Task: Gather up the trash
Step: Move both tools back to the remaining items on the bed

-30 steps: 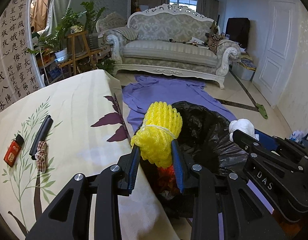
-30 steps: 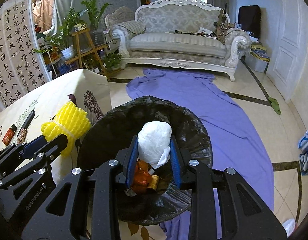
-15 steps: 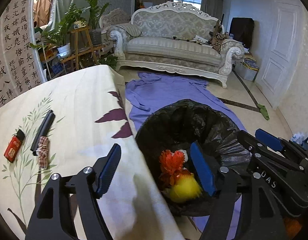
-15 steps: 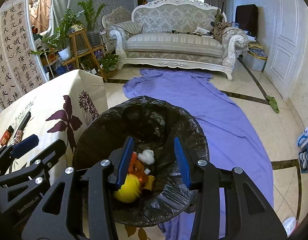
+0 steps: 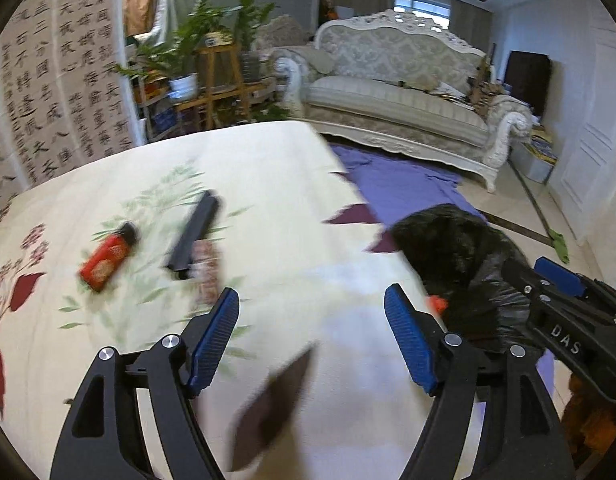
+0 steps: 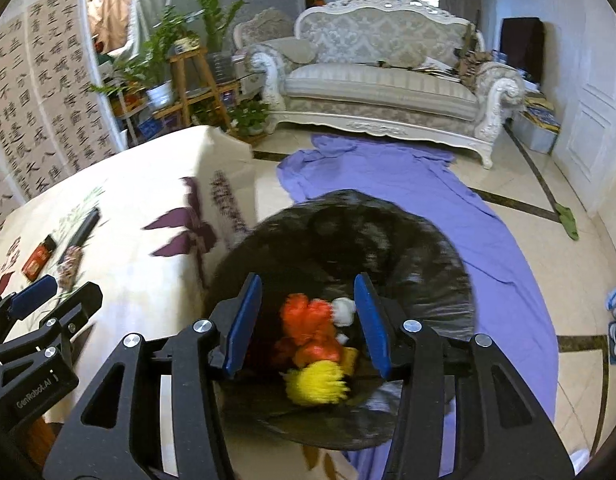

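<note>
Having dropped their trash, both tongs [image 5: 312,336] [image 6: 308,320] now gape empty.

Yellow foam net [image 6: 318,384] inside bin bag [image 6: 428,280]

Ornate pale sofa [image 6: 382,76] against far wall, straight ahead of the gripper. Purple cloth [image 6: 420,200] spread on floor between the two. Potted plants on wooden stand [image 6: 187,76] ahead, left. Calligraphy screen [image 5: 55,92] far left. White panelled door [image 6: 588,112] at right. Green rag [image 6: 567,220] on floor tiles, right.
</note>
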A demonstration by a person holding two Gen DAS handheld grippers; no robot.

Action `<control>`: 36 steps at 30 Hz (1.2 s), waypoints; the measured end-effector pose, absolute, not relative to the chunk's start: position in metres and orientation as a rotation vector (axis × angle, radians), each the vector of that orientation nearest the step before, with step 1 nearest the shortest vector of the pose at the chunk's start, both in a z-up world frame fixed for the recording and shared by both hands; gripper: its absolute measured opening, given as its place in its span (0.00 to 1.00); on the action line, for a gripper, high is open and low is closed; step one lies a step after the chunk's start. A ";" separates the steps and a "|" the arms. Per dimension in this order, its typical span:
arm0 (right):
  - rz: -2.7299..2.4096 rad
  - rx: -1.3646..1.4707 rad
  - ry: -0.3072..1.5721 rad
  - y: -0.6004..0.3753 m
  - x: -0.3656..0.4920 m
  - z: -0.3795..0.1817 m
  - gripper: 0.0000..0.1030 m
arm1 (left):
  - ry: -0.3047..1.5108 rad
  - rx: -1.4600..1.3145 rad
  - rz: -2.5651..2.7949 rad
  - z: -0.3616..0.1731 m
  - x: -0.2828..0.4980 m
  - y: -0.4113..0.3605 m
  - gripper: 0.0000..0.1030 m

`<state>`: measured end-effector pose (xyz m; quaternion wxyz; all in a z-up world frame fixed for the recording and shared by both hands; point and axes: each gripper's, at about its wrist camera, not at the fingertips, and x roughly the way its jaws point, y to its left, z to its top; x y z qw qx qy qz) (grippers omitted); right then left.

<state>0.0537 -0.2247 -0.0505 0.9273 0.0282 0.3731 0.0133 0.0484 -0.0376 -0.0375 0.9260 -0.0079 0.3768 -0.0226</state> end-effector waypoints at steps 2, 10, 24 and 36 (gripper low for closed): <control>0.060 0.047 0.767 -0.208 0.055 -0.049 0.46 | 0.774 -0.024 -0.018 -0.037 0.046 -0.022 0.71; 0.199 -0.015 0.768 -0.134 0.064 -0.042 0.46 | 0.757 -0.049 0.125 -0.034 0.042 0.051 0.71; 0.362 -0.099 0.791 -0.036 0.077 -0.039 0.46 | 0.776 -0.124 0.280 -0.041 0.029 0.133 0.71; 0.379 -0.181 0.860 -0.012 0.083 -0.061 0.20 | 0.797 -0.109 0.231 -0.044 0.040 0.131 0.71</control>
